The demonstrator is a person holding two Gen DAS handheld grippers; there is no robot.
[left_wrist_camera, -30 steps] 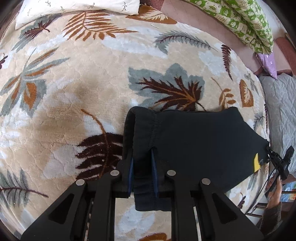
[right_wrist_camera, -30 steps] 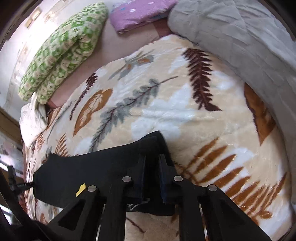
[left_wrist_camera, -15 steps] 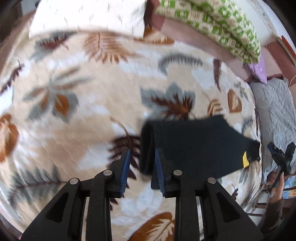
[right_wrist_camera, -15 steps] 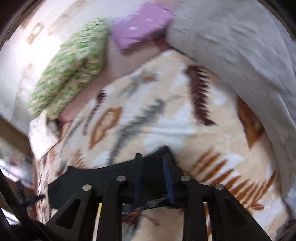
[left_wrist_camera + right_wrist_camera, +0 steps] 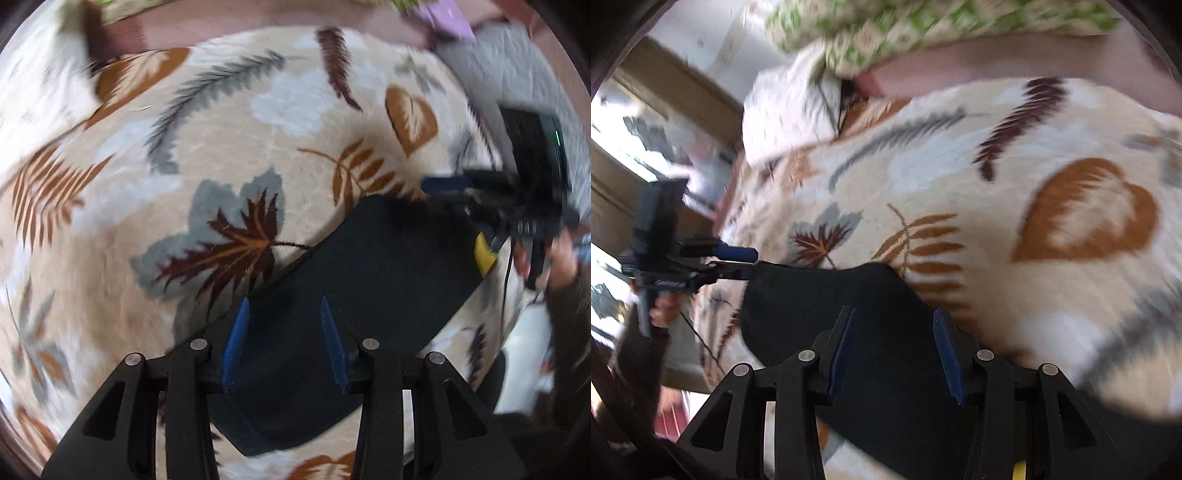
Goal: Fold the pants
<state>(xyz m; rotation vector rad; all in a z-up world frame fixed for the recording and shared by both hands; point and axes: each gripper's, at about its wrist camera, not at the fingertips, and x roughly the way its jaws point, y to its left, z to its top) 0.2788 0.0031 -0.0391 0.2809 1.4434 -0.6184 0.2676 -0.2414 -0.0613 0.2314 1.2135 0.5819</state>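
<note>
The black pants lie folded into a flat dark rectangle on the leaf-patterned blanket. My left gripper is open and empty, its blue pads spread above the near end of the pants. The other gripper shows at the far right end of the pants, held by a hand, next to a yellow tag. In the right wrist view the pants lie under my open, empty right gripper, and the left gripper shows at the left edge. Both views are blurred.
A green patterned quilt and a white pillow lie at the head of the bed. A grey quilted cover and a purple cloth lie at the far right. The bed edge is on the left.
Both grippers let go of the pants and opened wide. They lifted away and swung round, so the views now look across the folded pants towards each other.
</note>
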